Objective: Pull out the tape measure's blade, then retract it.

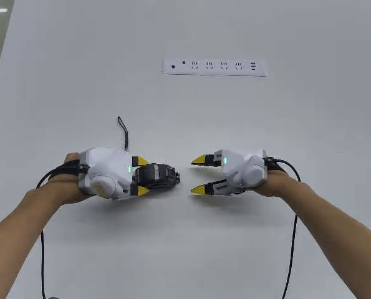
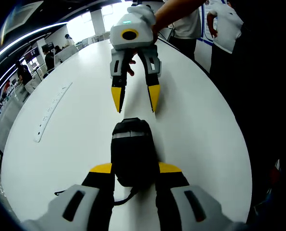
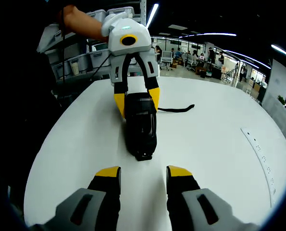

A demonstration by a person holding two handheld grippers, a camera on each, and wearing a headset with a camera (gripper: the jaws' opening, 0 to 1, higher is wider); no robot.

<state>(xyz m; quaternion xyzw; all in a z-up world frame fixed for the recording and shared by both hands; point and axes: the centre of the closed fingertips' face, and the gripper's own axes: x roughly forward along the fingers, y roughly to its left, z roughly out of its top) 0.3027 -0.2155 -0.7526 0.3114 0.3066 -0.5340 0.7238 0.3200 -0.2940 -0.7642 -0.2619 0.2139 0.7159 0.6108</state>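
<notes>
No blade is out yet: my left tongs point(image 1: 141, 176) clamp the black tape measure point(image 1: 162, 175) on the table point(image 1: 79, 75). My right tongs point(image 1: 199, 175), spread apart at its three o'clock, must next close on the blade tip.

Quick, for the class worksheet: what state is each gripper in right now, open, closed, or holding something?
Left gripper: closed on the black tape measure.
Right gripper: open, holding nothing, just short of the tape measure.

Black tape measure point(image 1: 162, 175), blade fully in.
</notes>
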